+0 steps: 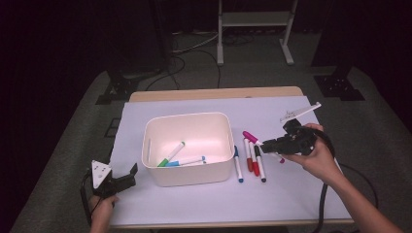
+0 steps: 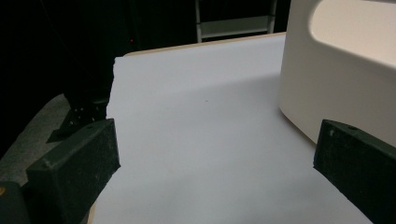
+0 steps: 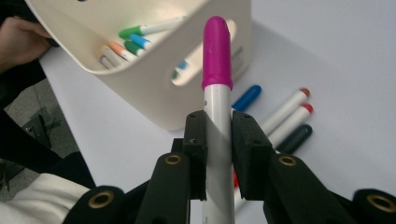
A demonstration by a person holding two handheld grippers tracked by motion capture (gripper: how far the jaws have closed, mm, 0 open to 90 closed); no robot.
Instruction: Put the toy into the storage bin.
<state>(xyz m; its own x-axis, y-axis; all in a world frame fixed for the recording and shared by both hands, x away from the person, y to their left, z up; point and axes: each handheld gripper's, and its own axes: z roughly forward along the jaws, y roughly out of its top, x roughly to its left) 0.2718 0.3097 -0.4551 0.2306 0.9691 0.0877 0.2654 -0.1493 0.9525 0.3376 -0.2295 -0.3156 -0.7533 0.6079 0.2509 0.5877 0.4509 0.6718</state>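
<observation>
Magenta-capped marker (image 3: 217, 93) clamped in right tongs (image 3: 218, 140) beside bin (image 3: 154, 93).

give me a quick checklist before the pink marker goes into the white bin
1. Grip: the right hand-held gripper is shut on the white barrel of the pink-capped marker. Ok.
2. Marker off the table: it is lifted above the white table sheet. Ok.
3. Room in the bin: the white plastic rectangular bin holds a green-capped marker and a blue-capped marker, with bare floor left. Ok.
4. Marker over the bin: it sits to the bin's right, not above it. Not ok.
5. Left hand-held gripper: open, nothing in it, beside the bin's left front corner. Ok.
6. Cap seated tight: cannot tell.
</observation>
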